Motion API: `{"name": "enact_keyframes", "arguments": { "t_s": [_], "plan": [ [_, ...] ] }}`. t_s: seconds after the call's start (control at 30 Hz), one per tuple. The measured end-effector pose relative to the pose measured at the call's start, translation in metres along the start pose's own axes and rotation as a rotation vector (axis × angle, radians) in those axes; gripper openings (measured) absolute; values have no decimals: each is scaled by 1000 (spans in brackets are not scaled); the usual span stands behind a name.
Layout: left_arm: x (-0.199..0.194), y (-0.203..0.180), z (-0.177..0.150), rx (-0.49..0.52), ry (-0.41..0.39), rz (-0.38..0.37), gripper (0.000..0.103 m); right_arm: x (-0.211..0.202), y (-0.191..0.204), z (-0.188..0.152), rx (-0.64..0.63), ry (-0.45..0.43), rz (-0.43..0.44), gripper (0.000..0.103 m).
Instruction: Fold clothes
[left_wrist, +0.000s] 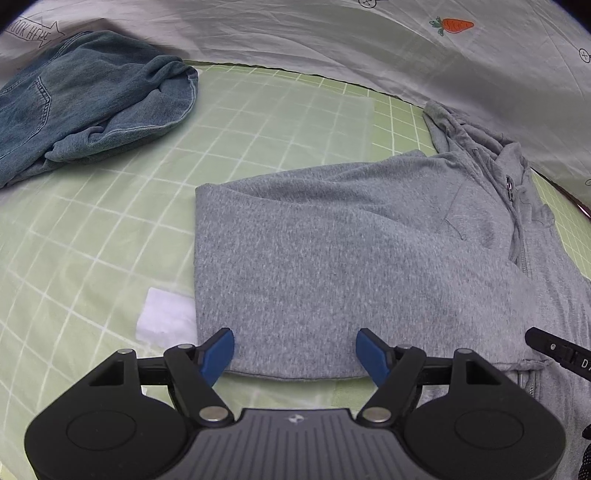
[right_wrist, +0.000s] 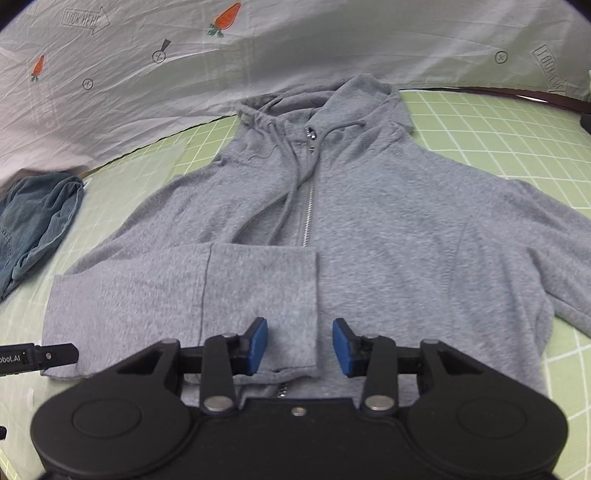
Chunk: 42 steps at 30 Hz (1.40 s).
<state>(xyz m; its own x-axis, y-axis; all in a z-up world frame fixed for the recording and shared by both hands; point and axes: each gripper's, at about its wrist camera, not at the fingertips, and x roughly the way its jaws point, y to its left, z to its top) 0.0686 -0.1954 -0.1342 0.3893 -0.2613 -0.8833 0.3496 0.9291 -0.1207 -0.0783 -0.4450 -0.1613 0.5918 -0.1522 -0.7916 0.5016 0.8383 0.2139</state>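
A grey zip hoodie (right_wrist: 388, 229) lies front up on the green grid mat (right_wrist: 498, 129), hood away from me. One sleeve is folded across the chest, and its cuff (right_wrist: 258, 288) ends near the zipper. My right gripper (right_wrist: 300, 341) hovers over the cuff's edge with its blue pads apart; the cloth lies flat beneath them. In the left wrist view my left gripper (left_wrist: 295, 347) stands open over the near edge of the folded hoodie (left_wrist: 351, 251), holding nothing. A black finger of the right gripper (left_wrist: 554, 349) shows at the right.
Crumpled blue jeans (left_wrist: 85, 103) lie at the far left of the mat (left_wrist: 110, 221), also seen as jeans (right_wrist: 33, 221) in the right wrist view. A white carrot-print sheet (right_wrist: 147, 92) borders the far side. A white patch (left_wrist: 166, 317) lies beside the hoodie.
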Motion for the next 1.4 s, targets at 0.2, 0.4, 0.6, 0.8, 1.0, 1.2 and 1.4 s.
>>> {"name": "enact_keyframes", "arguments": {
  "t_s": [0.2, 0.4, 0.6, 0.8, 1.0, 1.2, 1.4],
  "plan": [
    [-4, -4, -2, -10, -10, 12, 75, -11, -3, 7, -44, -43, 31, 7],
    [-22, -14, -5, -20, -64, 35, 75, -44, -11, 26, -96, -184, 28, 6],
    [-26, -38, -1, 12, -108, 59, 75, -75, -48, 44, -79, -325, -32, 6],
    [-14, -58, 3, 76, -101, 72, 75, -87, -119, 56, 35, -418, -182, 6],
    [4, -69, 12, 112, -64, 85, 76, -90, -192, 59, 206, -427, -322, 6],
    [17, -79, 9, 161, -27, 77, 76, -99, -229, 51, 263, -427, -410, 6],
    [25, -81, 11, 193, -20, 98, 77, -106, -251, 43, 318, -431, -475, 5]
  ]
}}
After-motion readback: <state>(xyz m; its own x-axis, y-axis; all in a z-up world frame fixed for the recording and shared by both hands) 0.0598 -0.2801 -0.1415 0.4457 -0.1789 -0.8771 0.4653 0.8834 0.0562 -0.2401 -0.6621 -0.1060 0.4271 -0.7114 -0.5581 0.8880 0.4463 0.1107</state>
